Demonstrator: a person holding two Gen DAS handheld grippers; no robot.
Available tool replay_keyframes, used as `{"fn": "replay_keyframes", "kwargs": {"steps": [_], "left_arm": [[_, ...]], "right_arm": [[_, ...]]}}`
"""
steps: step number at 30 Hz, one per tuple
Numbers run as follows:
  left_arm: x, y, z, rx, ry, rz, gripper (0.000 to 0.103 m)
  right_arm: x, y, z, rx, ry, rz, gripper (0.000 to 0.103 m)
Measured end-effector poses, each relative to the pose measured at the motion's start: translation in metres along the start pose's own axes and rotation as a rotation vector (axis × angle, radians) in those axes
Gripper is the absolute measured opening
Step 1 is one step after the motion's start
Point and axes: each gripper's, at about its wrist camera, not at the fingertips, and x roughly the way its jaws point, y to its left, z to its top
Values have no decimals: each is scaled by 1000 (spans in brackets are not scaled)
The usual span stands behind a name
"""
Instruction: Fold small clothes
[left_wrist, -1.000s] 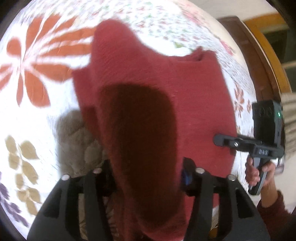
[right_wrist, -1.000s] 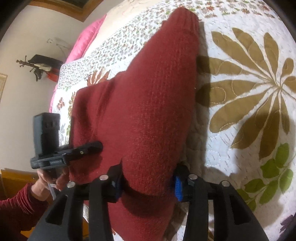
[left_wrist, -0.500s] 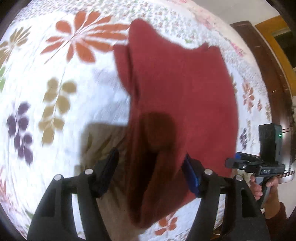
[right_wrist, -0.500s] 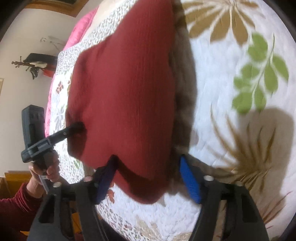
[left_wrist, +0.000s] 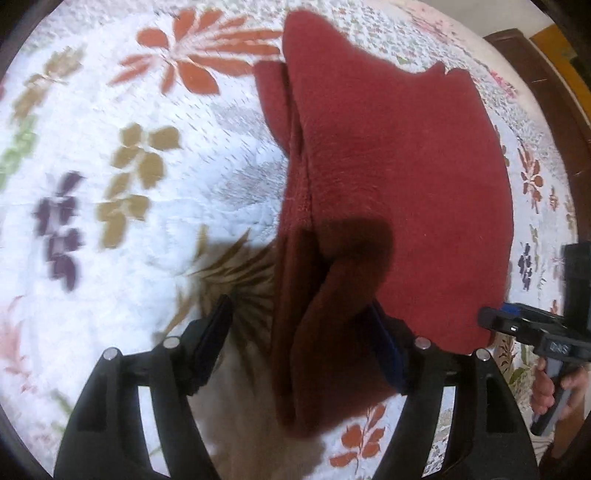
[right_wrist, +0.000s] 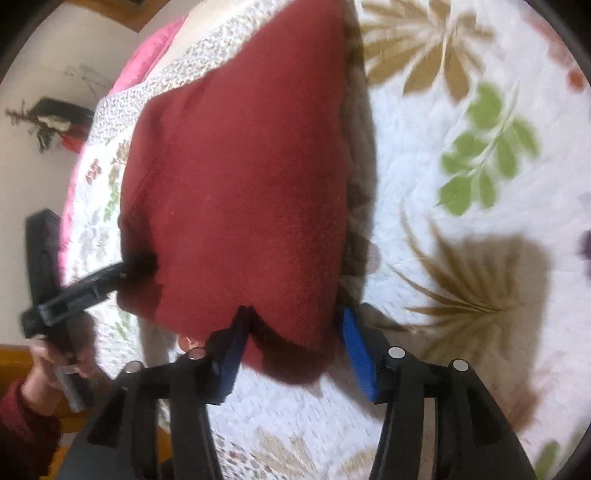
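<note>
Lying folded on a white floral quilt (left_wrist: 155, 229), dark red knit garment (left_wrist: 399, 177) with doubled layers showing along its left edge. Near corner of that garment raised off the quilt, hanging between the spread fingers of the left gripper (left_wrist: 301, 343); blue pad of one finger (left_wrist: 386, 354) close against the cloth, the other finger standing clear of it over a brown leaf print. Not pinching anything, by the look of the wide gap.

Seen from the right wrist camera: same red garment (right_wrist: 240, 184) stretching away toward the far side of the bed, a pink strip (right_wrist: 147, 55) beyond the quilt's edge. Right gripper (right_wrist: 291, 343) also parted, both blue-padded fingers (right_wrist: 356, 350) flanking the garment's near hem, the hem drooping between them; possibly brushing the left finger, though blur makes contact hard to judge. Left gripper visible in this view too, its tip at the garment's left edge, held by a hand (right_wrist: 55, 358) with a dark red sleeve (right_wrist: 22, 424). Shadows of the tools falling on the quilt to the right.
</note>
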Motion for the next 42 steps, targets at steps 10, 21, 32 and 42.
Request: {"fn": "replay_keyframes", "kwargs": {"steps": [10, 21, 32, 42], "left_arm": [[-94, -37, -26, 39, -111, 131, 93], [-157, -38, -54, 22, -154, 178, 93], [-190, -42, -66, 58, -199, 224, 93], [-211, -51, -75, 80, -238, 263, 93]], "right_arm": [[-81, 49, -25, -54, -147, -202, 99], [-121, 74, -54, -2, -182, -275, 99], [-141, 93, -66, 8, -207, -299, 99], [-162, 119, -71, -25, -260, -308, 99]]}}
